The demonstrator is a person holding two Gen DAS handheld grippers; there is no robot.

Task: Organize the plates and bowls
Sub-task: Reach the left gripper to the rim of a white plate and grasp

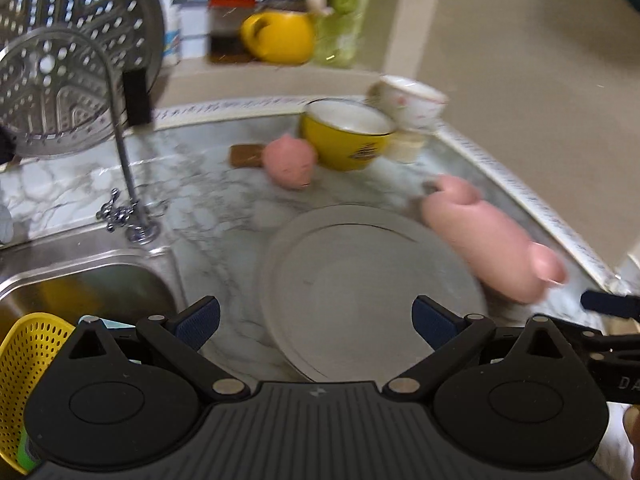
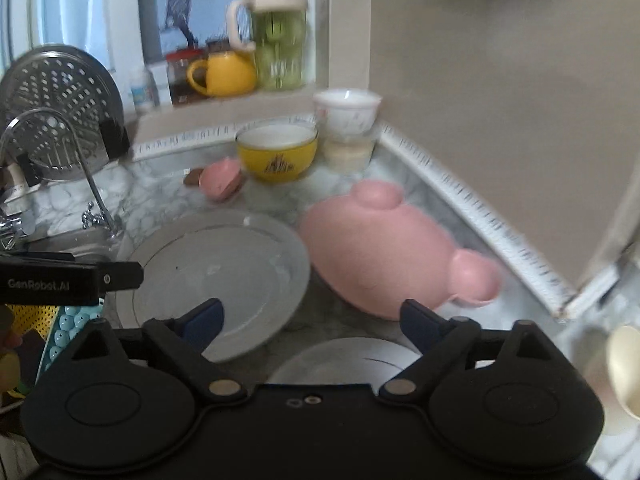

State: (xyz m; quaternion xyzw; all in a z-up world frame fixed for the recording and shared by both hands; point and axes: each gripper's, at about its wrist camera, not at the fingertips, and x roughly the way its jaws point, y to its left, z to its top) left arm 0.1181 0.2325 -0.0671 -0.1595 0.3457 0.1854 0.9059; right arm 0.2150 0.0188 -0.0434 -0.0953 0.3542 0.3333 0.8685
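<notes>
My left gripper (image 1: 316, 320) hangs open over the near rim of a grey-white plate (image 1: 372, 288) on the marble counter, with nothing between its pads. My right gripper (image 2: 314, 320) is open too and holds nothing. It sits above the gap between that plate (image 2: 216, 272), a pink bear-shaped plate (image 2: 380, 248) and a second white plate (image 2: 348, 356) just under it. Further back stand a yellow bowl (image 2: 276, 152), a white flowered bowl (image 2: 346, 114) stacked on a pale container, and a small pink dish (image 2: 220, 178).
A steel sink (image 1: 80, 280) with a curved tap (image 1: 120, 140) lies to the left, and a yellow colander (image 1: 28, 360) is at its near corner. Perforated metal discs (image 1: 60, 60) lean behind. A yellow mug (image 2: 224, 72) and a green jug (image 2: 278, 40) stand on the sill. A beige wall (image 2: 500, 120) closes the right side.
</notes>
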